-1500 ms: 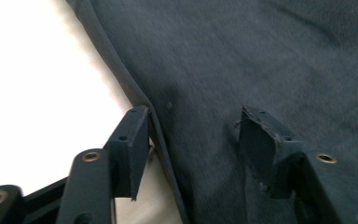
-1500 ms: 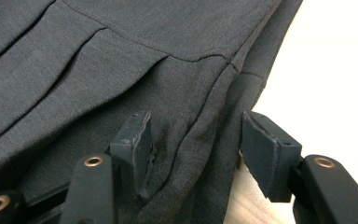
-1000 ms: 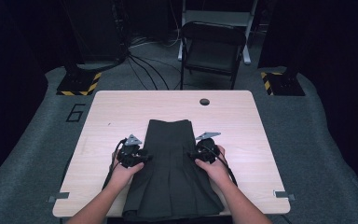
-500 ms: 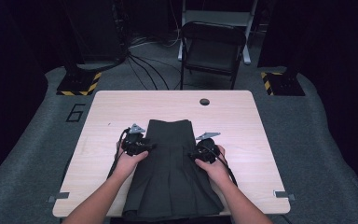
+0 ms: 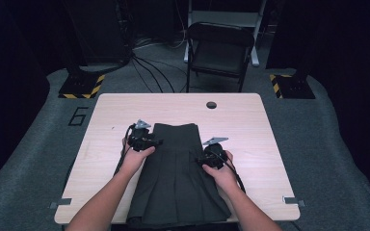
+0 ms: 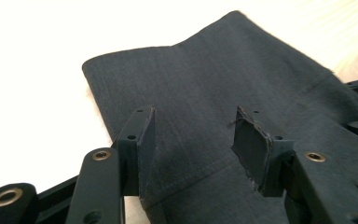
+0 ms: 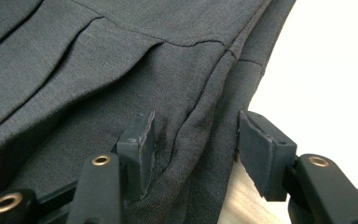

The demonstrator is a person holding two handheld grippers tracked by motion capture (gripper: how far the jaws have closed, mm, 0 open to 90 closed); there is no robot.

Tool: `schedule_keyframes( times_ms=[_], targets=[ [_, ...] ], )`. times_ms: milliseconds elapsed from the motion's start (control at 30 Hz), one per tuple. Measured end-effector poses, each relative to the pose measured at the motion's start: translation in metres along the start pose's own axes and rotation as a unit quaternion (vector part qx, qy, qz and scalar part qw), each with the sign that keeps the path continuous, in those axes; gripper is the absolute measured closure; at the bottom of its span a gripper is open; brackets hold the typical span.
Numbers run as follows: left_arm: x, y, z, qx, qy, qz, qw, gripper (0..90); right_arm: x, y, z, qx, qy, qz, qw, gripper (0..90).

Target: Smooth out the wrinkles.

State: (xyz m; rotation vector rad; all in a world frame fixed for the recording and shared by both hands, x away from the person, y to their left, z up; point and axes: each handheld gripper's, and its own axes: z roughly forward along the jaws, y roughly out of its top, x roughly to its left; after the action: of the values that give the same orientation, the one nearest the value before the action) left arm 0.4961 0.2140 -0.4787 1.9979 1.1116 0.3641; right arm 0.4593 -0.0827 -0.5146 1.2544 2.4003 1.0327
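Since a second ago your left gripper (image 5: pixel 158 142) has slid toward twelve o'clock along the skirt (image 5: pixel 176 178), up to its waistband corner, jaws just opening and now apart over the cloth, pinching nothing. Your right gripper (image 5: pixel 198 158) stays at the skirt's three o'clock edge, jaws closing a little yet still apart around a ridge of fabric. The skirt lies flat at mid-table (image 5: pixel 270 139), hem at six. You seem to be setting grips for a fold; next, close on both edges.

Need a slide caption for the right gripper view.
Right gripper, jaws open, straddling a raised fold at the dark pleated skirt's edge.
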Motion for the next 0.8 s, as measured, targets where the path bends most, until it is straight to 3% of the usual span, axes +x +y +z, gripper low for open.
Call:
schedule_keyframes(
  times_ms=[333, 367, 600, 767, 800],
  targets=[
    [0.01, -0.002, 0.021, 0.024, 0.026, -0.012, 0.9993, 43.7, 0.001, -0.002, 0.0, -0.005, -0.003, -0.001, 1.0, 46.7],
    [0.012, -0.002, 0.022, 0.031, 0.031, -0.004, 0.999, 41.3, 0.001, -0.002, 0.0, -0.005, -0.002, 0.003, 1.0, 46.6],
    [0.019, -0.001, 0.035, 0.032, 0.049, -0.036, 0.9976, 37.0, 0.002, -0.003, 0.0, -0.009, -0.003, 0.011, 0.9999, 46.4],
    [0.022, 0.004, 0.042, 0.044, 0.053, -0.029, 0.9972, 34.1, 0.002, -0.003, 0.0, -0.009, -0.003, 0.01, 0.9999, 46.2],
    [0.022, 0.004, 0.044, 0.035, 0.055, -0.034, 0.9973, 33.9, 0.002, -0.003, 0.0, -0.009, -0.002, 0.011, 0.9999, 46.2]
  ],
)
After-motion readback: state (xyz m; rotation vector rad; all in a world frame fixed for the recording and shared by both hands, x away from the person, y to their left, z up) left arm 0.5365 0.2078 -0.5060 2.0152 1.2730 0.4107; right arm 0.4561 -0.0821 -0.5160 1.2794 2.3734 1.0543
